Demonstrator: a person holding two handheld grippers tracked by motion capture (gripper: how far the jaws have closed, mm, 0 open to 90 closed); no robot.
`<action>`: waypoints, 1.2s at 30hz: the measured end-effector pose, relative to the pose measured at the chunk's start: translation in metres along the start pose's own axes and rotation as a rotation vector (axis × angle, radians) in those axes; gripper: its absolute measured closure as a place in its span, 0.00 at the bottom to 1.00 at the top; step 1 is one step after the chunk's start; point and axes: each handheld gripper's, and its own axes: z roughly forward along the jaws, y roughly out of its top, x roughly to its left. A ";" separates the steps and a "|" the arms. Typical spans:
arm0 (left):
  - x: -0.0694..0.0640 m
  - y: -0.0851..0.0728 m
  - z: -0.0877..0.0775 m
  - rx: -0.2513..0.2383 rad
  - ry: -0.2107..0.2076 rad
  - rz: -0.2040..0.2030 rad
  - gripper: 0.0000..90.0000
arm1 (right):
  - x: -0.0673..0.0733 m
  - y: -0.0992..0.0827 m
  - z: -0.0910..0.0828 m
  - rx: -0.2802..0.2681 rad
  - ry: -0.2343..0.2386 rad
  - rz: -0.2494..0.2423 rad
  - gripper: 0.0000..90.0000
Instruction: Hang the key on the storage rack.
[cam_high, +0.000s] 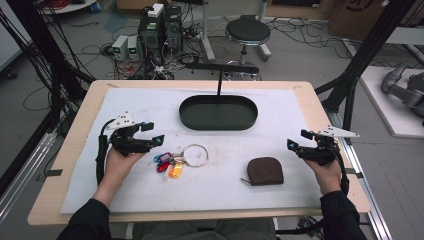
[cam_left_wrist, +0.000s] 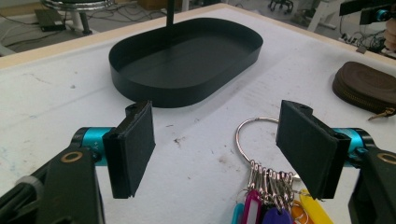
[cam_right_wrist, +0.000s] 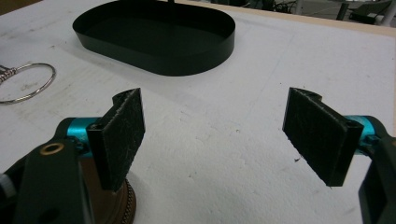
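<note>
Two hand-held grippers hover over the white-covered worktop (cam_high: 150, 195), and several things around them are cut off or hard to read. In the left gripper view the bunch of keys with coloured plastic tags on a large silver ring (cam_left_wrist: 266, 186) runs off the bottom edge, so the tags show as stubs of blue, pink, purple, orange and yellow, and the right jaw hides part of the ring. The brown zipped leather pouch (cam_left_wrist: 364, 86) is clipped by the right edge there. In the right gripper view the same pouch (cam_right_wrist: 122, 205) shows as a brown sliver with a brassy zip behind the left jaw, and the ring (cam_right_wrist: 28, 84) is cut by the left edge. The thin black post rising from the black oval metal tray (cam_high: 218, 112) ends in a crossbar in the high view; whether it stands in the tray or behind it cannot be told.

The left hand-held gripper (cam_high: 152, 134) has its jaws spread wide with nothing between the pads; it touches nothing, and the keys (cam_high: 175, 161) lie just beside it on the worktop, toward the middle. The right hand-held gripper (cam_high: 299, 139) is likewise spread wide and empty, with bare worktop between its jaws. The pouch (cam_high: 265, 171) lies near it, toward the middle and apart from the keys. The tray sits well beyond both, at the far centre of the worktop.
</note>
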 end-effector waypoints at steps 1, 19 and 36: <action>-0.001 0.000 0.003 0.003 -0.003 -0.003 0.32 | 0.000 0.000 0.000 0.003 -0.002 -0.001 0.24; -0.017 0.013 0.048 0.077 -0.076 0.025 0.53 | 0.000 -0.001 -0.001 0.006 -0.001 -0.005 0.24; -0.024 0.006 0.089 0.271 -0.048 0.035 0.69 | -0.001 -0.002 -0.001 0.011 0.006 -0.003 0.24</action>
